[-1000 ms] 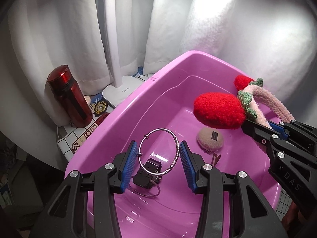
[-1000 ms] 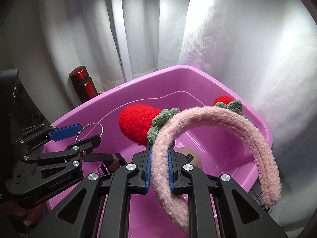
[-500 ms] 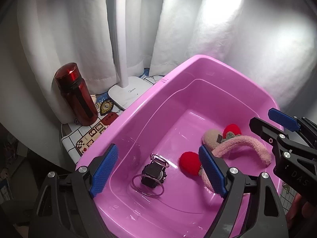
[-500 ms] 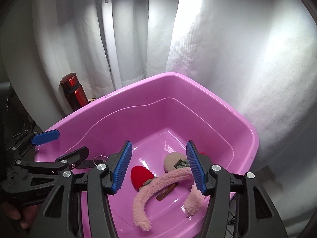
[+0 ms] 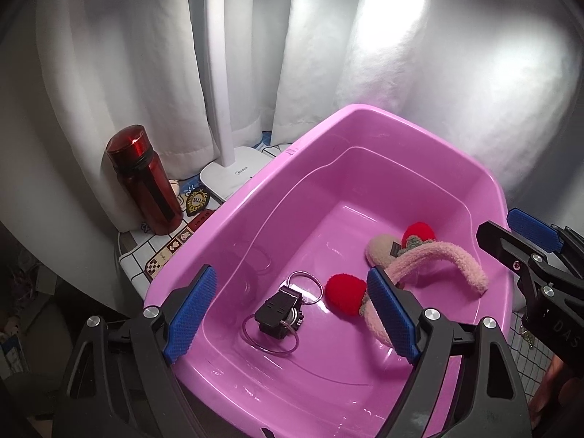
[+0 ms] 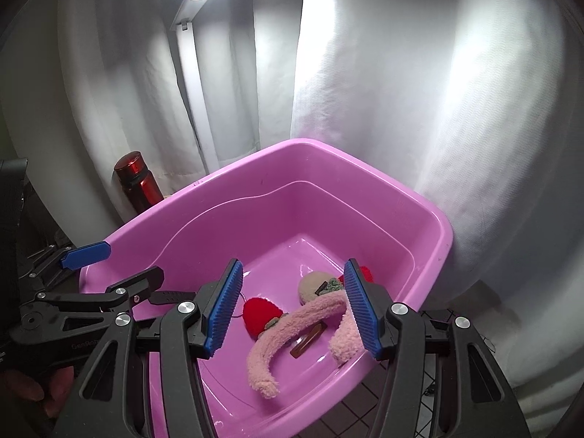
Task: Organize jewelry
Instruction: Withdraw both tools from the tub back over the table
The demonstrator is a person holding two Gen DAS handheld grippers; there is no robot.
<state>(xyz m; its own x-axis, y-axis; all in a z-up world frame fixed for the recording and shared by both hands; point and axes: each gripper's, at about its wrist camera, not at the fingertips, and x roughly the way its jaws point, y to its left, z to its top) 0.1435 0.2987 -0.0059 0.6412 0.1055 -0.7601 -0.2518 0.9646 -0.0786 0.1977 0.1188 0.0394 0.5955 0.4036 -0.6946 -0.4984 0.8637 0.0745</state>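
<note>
"Midea" reads faintly on the white lamp base (image 5: 233, 175) behind the pink tub (image 5: 365, 138), where the fluffy headband (image 6: 292, 332) and bangles (image 5: 272, 332) lie, both grippers' blue fingers (image 5: 189, 314) (image 6: 359, 310) spread apart above, gripping nothing.

Pink-purple tub (image 5: 365, 135), glossy, one flat colour. In it: fuzzy pale pink headband (image 5: 452, 255) with red knit strawberries (image 5: 345, 294), green knit leaves; beige round puff (image 6: 314, 284) with dark tag; brown hair clip (image 6: 308, 339); black watch (image 5: 279, 308); silver bangles (image 5: 270, 339). Off tub's far-left edge: dark red bottle (image 5: 144, 179) with shiny red cap, white lamp base (image 5: 233, 175), white cloth (image 5: 160, 252) with black grid and small pictures. White curtain (image 5: 438, 54) behind. Left gripper (image 5: 290, 314) and right gripper (image 6: 290, 306): black with blue pads.
</note>
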